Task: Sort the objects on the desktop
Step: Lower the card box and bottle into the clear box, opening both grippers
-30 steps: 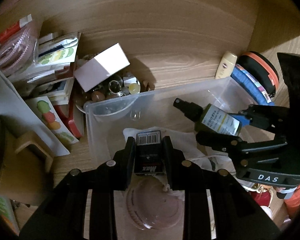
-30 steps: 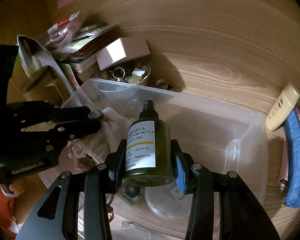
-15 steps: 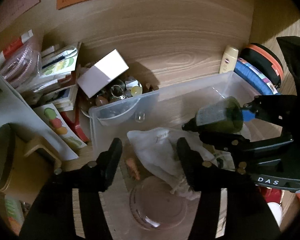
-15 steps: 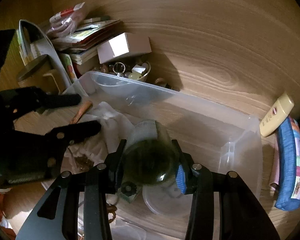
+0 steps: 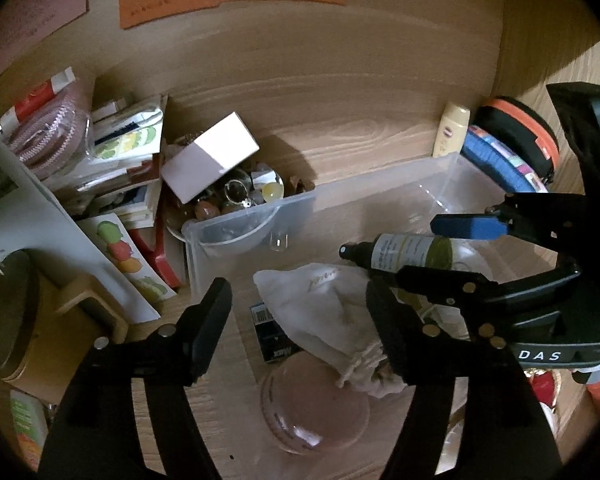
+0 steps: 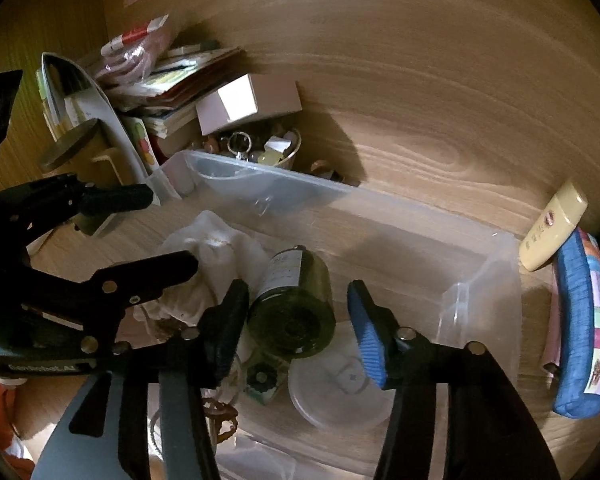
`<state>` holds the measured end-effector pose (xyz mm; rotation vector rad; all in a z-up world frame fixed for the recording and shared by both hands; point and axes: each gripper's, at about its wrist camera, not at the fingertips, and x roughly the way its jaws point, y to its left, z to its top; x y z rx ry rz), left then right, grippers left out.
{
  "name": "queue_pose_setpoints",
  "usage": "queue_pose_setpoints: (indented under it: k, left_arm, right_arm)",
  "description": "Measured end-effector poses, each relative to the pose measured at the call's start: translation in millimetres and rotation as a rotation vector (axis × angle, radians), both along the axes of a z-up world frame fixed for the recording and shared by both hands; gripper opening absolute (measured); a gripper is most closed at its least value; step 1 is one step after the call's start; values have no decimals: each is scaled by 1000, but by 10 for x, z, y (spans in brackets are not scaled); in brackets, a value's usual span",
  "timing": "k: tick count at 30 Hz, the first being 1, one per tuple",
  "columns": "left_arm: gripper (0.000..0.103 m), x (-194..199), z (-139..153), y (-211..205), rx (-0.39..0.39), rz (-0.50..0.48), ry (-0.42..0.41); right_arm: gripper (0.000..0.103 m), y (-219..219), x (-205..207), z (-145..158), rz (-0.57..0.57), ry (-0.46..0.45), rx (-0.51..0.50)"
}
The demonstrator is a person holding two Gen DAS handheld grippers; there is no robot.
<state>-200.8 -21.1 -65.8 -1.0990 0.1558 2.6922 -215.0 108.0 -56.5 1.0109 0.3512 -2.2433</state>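
A clear plastic bin (image 5: 256, 210) (image 6: 480, 280) sits on the wooden desk. My left gripper (image 5: 300, 300) is open above it, over a small black box (image 5: 274, 338), a white drawstring pouch (image 5: 324, 308) and a round pink lid (image 5: 316, 404). My right gripper (image 6: 298, 312) is open, its jaws spread either side of a dark green pump bottle (image 6: 294, 304) (image 5: 404, 250) that lies on its side in the bin beside the pouch (image 6: 216, 252). A clear round lid (image 6: 340, 392) lies below the bottle.
Behind the bin stand a bowl of trinkets (image 5: 236, 196) with a white box (image 5: 210, 156) on it and a stack of books and packets (image 5: 120, 152). A cream tube (image 5: 452, 128) and a blue pouch (image 6: 584, 320) lie to the right.
My left gripper opened and dropped the black box into the bin. My right gripper tipped the green bottle over, then opened and let it go inside the bin.
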Motion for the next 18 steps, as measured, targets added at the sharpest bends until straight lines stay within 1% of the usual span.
queue_pose_setpoints:
  k: [3, 7, 14, 15, 16, 17, 18]
  left_arm:
    - [73, 20, 20, -19, -1, 1, 8]
    - [74, 43, 60, -41, -4, 4, 22]
    - [77, 55, 145, -84, 5, 18, 25]
    - [80, 65, 158, -87, 6, 21, 26]
    - [85, 79, 174, -89, 4, 24, 28]
    - [88, 98, 189, -90, 4, 28, 32]
    - [89, 117, 210, -94, 6, 32, 37]
  right_arm:
    - [57, 18, 15, 61, 2, 31, 6]
    - [68, 70, 38, 174, -9, 81, 5]
    - [71, 124, 124, 354, -28, 131, 7]
    - [72, 145, 137, 374, -28, 135, 6]
    - [73, 161, 165, 395, -29, 139, 6]
    - [74, 180, 194, 416, -32, 144, 6]
    - [78, 205, 230, 437, -36, 151, 6]
